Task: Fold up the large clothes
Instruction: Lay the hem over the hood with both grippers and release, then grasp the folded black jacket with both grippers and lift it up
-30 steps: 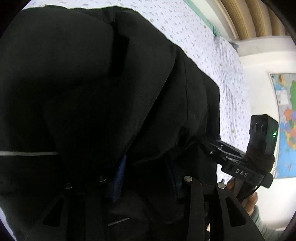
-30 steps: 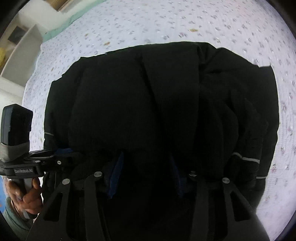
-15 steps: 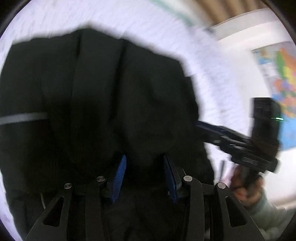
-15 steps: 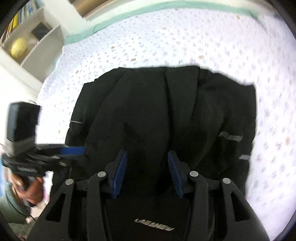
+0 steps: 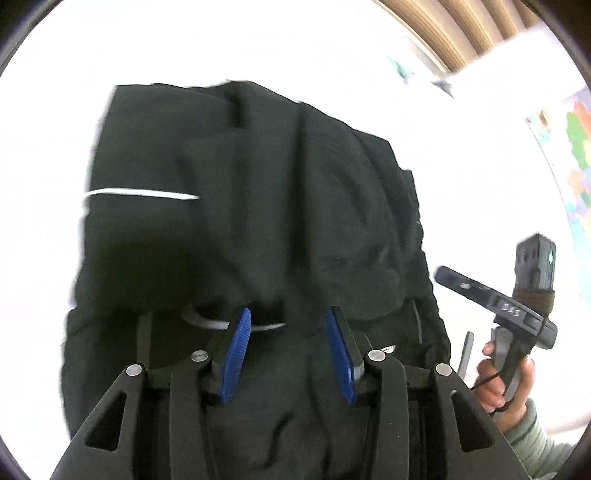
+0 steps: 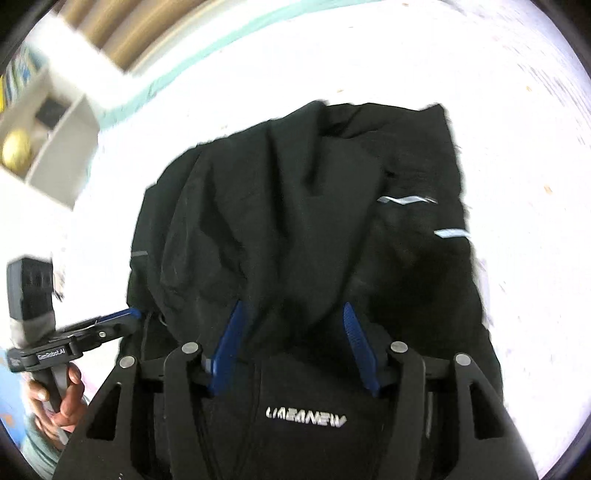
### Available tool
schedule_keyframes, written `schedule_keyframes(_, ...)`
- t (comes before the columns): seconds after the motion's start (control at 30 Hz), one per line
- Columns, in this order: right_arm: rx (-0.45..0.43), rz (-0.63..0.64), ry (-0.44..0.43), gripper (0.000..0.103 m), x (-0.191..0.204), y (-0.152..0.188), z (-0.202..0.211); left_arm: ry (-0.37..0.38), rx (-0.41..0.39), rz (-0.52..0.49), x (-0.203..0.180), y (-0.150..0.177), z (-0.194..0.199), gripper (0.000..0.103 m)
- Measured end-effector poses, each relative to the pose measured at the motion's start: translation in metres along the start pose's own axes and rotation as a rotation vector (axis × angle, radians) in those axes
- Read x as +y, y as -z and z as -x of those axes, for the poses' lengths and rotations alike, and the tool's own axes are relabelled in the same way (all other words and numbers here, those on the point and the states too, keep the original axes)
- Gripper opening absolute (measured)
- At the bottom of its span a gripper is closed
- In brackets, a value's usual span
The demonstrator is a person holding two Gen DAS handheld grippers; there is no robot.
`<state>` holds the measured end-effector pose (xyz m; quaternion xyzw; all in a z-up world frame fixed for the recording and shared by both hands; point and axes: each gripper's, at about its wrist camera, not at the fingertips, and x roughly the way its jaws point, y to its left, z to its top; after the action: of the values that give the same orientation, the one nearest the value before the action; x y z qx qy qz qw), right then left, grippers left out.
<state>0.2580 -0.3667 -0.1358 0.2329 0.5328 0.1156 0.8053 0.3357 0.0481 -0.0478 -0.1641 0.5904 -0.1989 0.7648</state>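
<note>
A large black jacket (image 5: 258,221) lies folded over itself on a white patterned bed. It has thin white reflective stripes (image 5: 140,194) and a white logo (image 6: 306,411) near its lower edge. My left gripper (image 5: 286,317) is open, its blue pads apart just above the folded edge, nothing between them. My right gripper (image 6: 293,314) is open too, over the jacket (image 6: 295,221) above the logo. Each gripper shows in the other's view: the right one at the jacket's right side (image 5: 443,275), the left one at the jacket's left side (image 6: 135,314).
The bed sheet (image 6: 498,110) surrounds the jacket, overexposed. A white shelf unit (image 6: 48,122) with a yellow ball stands at the far left. A colourful map (image 5: 576,155) hangs on the wall at the right. Wooden slats (image 5: 461,29) run behind the bed.
Both grippers have let go of the jacket's folded edge and drawn back. The fabric has dropped flat, and more of the jacket and bed shows.
</note>
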Motion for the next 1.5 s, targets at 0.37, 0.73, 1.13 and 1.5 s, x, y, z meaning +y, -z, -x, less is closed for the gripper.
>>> schedule_keyframes(0.37,-0.051,-0.155,0.168,0.061,-0.114,0.093,0.094,-0.131,-0.006,0.266,0.133,0.104,0.068,0.047)
schedule_keyframes(0.73,0.116,-0.126,0.292,0.061,-0.124,0.132,0.066,-0.033,0.091,0.465,0.183,0.173,0.038,0.047)
schedule_keyframes(1.13,0.188,-0.184,0.289,0.061,-0.136,0.179,0.056,-0.022,0.112,0.446,0.16,0.184,0.025,0.053)
schedule_keyframes(1.5,0.108,-0.171,0.014,0.049,-0.082,0.165,0.065,0.414,0.055,0.435,0.121,0.163,0.033,0.067)
